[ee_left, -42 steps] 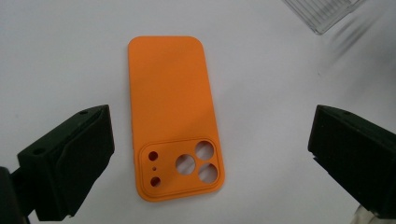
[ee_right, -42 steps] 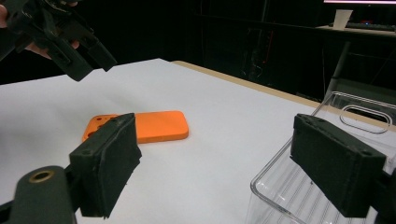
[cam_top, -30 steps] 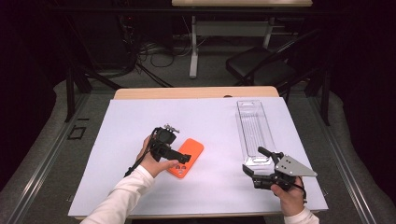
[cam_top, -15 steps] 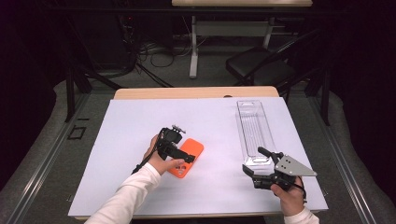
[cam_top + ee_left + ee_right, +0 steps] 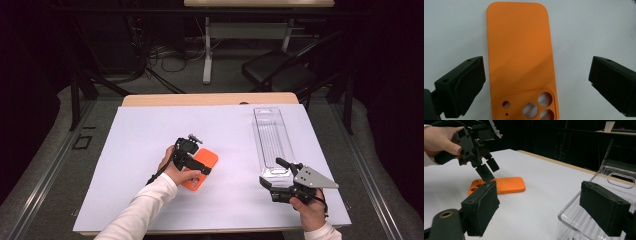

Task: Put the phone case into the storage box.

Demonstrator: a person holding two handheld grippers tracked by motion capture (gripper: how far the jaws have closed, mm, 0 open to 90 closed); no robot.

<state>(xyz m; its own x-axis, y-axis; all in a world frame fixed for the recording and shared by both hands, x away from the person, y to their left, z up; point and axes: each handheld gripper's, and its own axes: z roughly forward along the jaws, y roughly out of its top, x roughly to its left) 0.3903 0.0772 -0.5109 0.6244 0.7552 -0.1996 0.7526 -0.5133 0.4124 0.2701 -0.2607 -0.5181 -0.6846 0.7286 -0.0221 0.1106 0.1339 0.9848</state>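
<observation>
Left tongs [image 5: 536, 75] lower over phone case [image 5: 520, 57]

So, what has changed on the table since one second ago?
The left gripper has come down closer over the orange phone case, jaws open on either side of it, not gripping. The case, the clear plastic tray and the open right gripper stayed in place.

The left gripper [image 5: 192, 161] hovers over the orange phone case [image 5: 202, 169]; the right gripper [image 5: 272, 175] sits by the clear tray [image 5: 272, 137].
</observation>
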